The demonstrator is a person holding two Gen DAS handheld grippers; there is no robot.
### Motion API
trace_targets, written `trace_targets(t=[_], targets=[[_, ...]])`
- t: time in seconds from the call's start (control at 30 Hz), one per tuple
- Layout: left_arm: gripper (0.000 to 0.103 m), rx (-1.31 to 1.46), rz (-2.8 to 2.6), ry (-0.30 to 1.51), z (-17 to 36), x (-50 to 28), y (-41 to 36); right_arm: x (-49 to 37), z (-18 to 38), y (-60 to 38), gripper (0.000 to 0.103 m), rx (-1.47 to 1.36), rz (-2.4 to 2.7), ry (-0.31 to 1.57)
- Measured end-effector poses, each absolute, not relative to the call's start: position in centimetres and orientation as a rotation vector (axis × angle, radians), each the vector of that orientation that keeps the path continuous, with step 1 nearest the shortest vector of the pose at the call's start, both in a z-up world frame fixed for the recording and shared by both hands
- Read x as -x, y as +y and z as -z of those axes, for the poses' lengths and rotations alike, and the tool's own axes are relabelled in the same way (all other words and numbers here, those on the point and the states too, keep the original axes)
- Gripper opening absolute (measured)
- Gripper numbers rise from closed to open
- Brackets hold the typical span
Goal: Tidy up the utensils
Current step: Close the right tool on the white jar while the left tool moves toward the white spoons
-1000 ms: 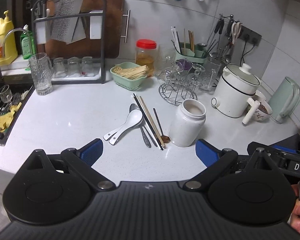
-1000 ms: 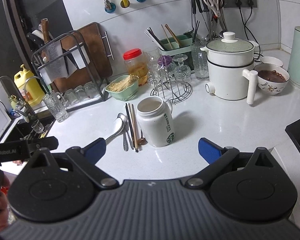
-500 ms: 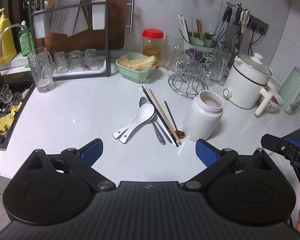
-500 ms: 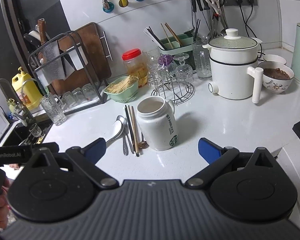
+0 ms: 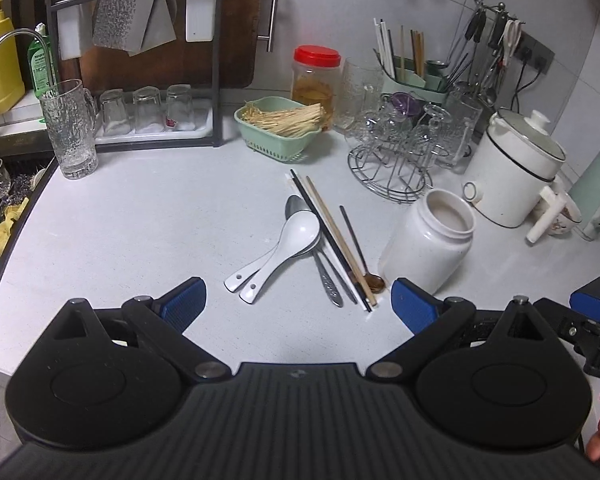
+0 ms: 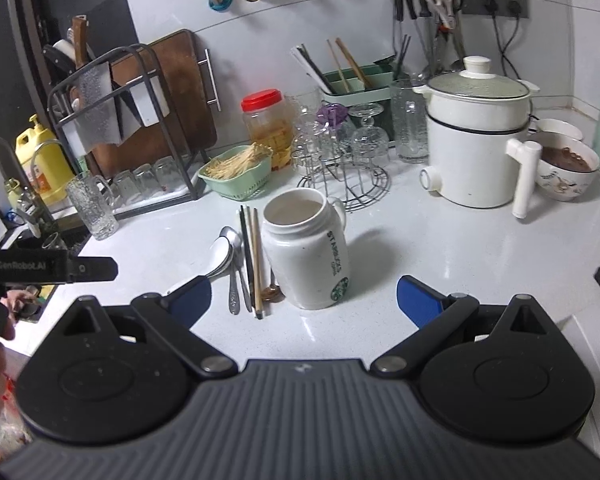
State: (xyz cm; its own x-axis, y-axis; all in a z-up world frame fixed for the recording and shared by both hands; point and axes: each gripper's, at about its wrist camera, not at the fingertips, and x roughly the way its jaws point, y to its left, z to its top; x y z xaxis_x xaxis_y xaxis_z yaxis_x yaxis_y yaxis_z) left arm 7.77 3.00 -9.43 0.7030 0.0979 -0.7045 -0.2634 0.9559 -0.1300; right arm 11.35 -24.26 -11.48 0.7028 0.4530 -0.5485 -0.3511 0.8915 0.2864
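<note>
Spoons (image 5: pixel 296 236) left of chopsticks (image 5: pixel 332 240), mug (image 5: pixel 428 244) right, basket (image 5: pixel 278 128) behind

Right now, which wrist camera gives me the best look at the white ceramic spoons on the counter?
The left wrist view: both white ceramic spoons lie fully visible, bowls and handles, beside the chopsticks. In the right wrist view only their bowls show; its own finger hides the handles.

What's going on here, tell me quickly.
A person holds a two-finger tool in each hand over a kitchen counter. Both the left tool and the right tool are open and hold nothing. Loose utensils lie on the counter: white ceramic spoons, metal spoons and chopsticks, all beside an empty white mug. Nothing has been picked up yet.
</note>
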Motion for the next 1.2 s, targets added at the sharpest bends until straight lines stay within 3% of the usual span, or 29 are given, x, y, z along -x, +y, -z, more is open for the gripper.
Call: trace_targets(t=[0.97, 1.2], targets=[[0.099, 0.270, -0.041, 0.808, 17.1, -17.7, 7.5, -20.5, 17.8, -17.9, 0.100, 0.024, -0.495, 0.600], [0.090, 0.156, 0.015, 0.836, 18.9, -21.0, 6.8, -22.1, 17.7, -17.1, 0.099, 0.091, -0.520, 0.590]])
